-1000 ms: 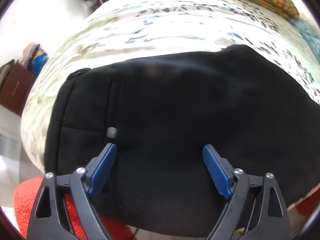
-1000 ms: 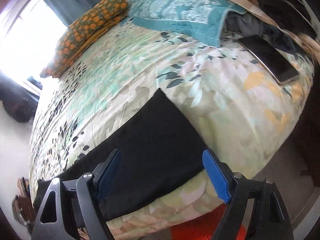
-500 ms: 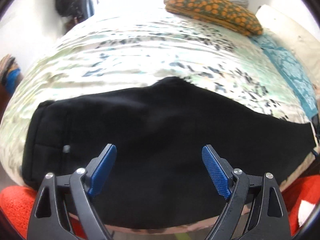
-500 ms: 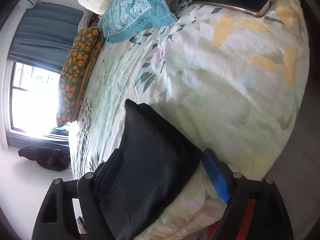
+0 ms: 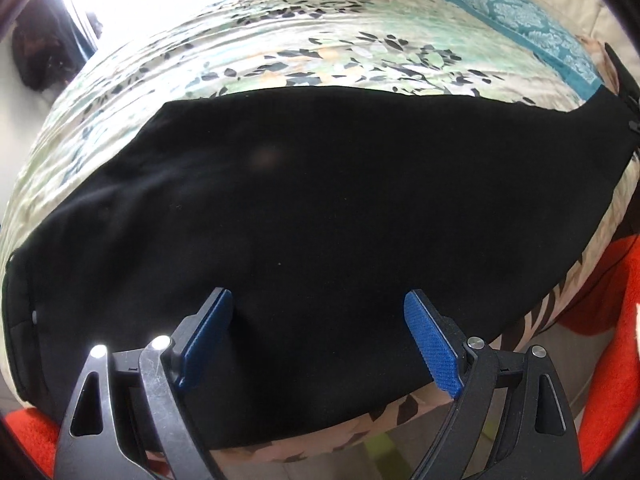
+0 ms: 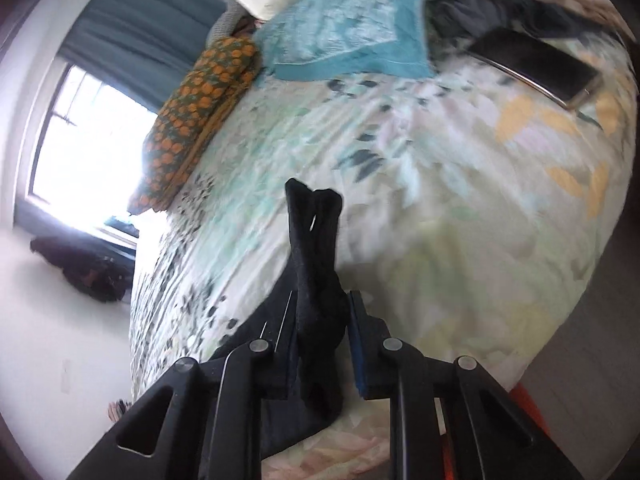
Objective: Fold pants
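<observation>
Black pants [image 5: 320, 208] lie flat along the near edge of a bed with a floral sheet [image 5: 320, 52], waistband at the left, leg ends at the far right. My left gripper [image 5: 318, 320] is open and empty, its blue pads spread just above the middle of the pants near the bed edge. My right gripper [image 6: 320, 312] is shut on the leg end of the pants [image 6: 316, 240], and the pinched black cloth sticks up between its fingers.
An orange patterned pillow [image 6: 200, 112] and a teal pillow [image 6: 344, 36] lie at the far side of the bed. A dark phone [image 6: 536, 64] lies on the sheet at the right. An orange rug [image 5: 616, 340] is on the floor below the bed edge.
My right gripper has closed on the leg end of the pants and bunched the cloth. My left gripper has shifted right along the pants, from the waistband to the middle.
</observation>
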The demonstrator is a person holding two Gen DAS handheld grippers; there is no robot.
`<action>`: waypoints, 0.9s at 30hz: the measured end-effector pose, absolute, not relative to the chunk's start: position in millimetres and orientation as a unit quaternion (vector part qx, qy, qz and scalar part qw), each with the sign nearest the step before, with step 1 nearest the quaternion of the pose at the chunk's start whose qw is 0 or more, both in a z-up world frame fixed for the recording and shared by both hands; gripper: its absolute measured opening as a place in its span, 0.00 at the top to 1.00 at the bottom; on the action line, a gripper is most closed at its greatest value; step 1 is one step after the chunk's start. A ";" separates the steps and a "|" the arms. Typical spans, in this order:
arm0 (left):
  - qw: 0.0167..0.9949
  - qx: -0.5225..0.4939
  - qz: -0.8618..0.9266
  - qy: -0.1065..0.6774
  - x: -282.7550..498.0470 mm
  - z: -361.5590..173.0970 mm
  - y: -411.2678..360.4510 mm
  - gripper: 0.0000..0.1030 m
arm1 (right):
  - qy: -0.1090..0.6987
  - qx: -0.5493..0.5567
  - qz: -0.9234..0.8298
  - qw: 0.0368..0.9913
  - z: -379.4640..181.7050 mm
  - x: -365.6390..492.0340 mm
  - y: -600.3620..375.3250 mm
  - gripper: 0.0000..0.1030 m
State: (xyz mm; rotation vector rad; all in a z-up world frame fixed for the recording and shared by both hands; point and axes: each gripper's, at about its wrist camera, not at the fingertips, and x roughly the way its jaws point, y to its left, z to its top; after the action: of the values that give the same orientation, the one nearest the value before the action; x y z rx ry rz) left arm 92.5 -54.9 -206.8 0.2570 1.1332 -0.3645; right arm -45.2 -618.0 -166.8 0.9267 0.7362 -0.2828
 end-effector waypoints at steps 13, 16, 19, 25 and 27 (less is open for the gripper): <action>0.840 -0.023 -0.132 0.527 112.7 -194.4 25.1 0.14 | 0.419 0.428 0.154 0.786 -183.4 71.1 -297.7 0.81; 0.838 -0.050 -0.124 0.529 112.0 -194.7 46.2 0.14 | 0.460 0.414 0.179 0.765 -206.3 89.3 -232.7 0.81; 0.843 -0.077 -0.119 0.519 117.7 -192.1 59.5 0.14 | 0.489 0.359 0.193 0.771 -214.0 98.1 -183.9 0.81; 0.849 -0.130 -0.091 0.504 127.2 -188.2 90.9 0.14 | 0.501 0.233 0.193 0.811 -217.0 106.5 -133.8 0.81; 0.846 -0.146 -0.084 0.505 130.0 -189.3 98.9 0.14 | 0.502 0.176 0.198 0.823 -217.1 103.9 -113.8 0.70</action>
State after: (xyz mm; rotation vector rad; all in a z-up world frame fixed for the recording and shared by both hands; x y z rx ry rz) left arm 130.0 98.9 -189.3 -0.3087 1.0659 -0.1766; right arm 103.9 -113.8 -217.1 0.3748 1.0676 0.4218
